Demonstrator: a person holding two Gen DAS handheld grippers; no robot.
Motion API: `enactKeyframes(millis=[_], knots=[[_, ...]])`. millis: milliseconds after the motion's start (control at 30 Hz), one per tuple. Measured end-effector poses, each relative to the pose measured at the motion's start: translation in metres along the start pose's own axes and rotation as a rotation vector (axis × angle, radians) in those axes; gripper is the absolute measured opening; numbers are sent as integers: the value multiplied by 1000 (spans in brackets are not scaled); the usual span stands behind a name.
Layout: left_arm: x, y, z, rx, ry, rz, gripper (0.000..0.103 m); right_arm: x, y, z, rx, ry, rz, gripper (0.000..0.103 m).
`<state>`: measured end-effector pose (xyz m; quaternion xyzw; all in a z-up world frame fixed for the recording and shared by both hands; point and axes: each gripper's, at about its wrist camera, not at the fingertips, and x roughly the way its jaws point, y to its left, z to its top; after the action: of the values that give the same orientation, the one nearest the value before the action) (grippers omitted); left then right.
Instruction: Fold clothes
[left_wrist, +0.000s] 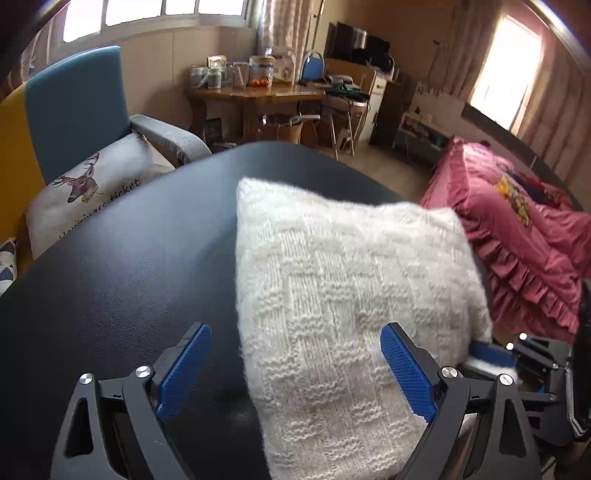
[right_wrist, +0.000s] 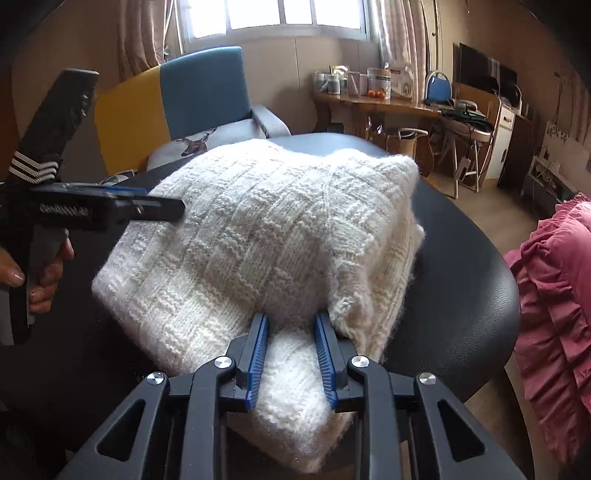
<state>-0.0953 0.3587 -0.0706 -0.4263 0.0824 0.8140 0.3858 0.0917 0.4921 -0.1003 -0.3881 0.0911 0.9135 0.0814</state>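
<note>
A thick white knit sweater (left_wrist: 343, 295) lies folded in a bulky stack on the round black table (left_wrist: 129, 280). My left gripper (left_wrist: 295, 369) stands open just above the stack's left edge. One blue pad is over bare table and the other over the knit, and nothing is held. In the right wrist view, a hand holds the left gripper (right_wrist: 166, 206) over the sweater's (right_wrist: 258, 229) left side. My right gripper (right_wrist: 291, 350) is shut on a thick fold at the sweater's near edge, with knit filling the gap between its pads. The right gripper (left_wrist: 495, 354) also shows at the stack's right edge in the left wrist view.
An armchair (left_wrist: 74, 110) with a deer cushion (left_wrist: 92, 195) stands behind the table on the left. A pink ruffled bedcover (right_wrist: 554, 314) hangs close to the table's right rim. A wooden desk (left_wrist: 258, 96) with jars stands farther back. Bare black tabletop shows left of the sweater.
</note>
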Motion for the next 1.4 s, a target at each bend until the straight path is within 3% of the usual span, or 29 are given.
enactKeyframes(millis=[133, 333, 400, 500, 800, 1000, 1400], knots=[[19, -11, -11, 18, 55, 28, 94, -1, -5, -2, 52, -32, 18, 28], [-20, -26, -8, 69, -53, 178, 96, -24, 4, 8, 82, -83, -2, 31], [-39, -31, -7, 73, -95, 188, 103, -41, 12, 14, 80, -139, -18, 31], [-63, -36, -7, 72, -138, 184, 103, -61, 24, 27, 97, -181, -50, 35], [-114, -48, -21, 65, -180, 205, 103, -80, 50, 49, 88, -192, -198, 35], [-140, -53, -32, 85, -242, 352, 103, -85, 59, 57, 105, -202, -234, 35], [-143, -41, -34, 60, -214, 324, 103, -76, 74, 58, 65, -172, -198, 35]])
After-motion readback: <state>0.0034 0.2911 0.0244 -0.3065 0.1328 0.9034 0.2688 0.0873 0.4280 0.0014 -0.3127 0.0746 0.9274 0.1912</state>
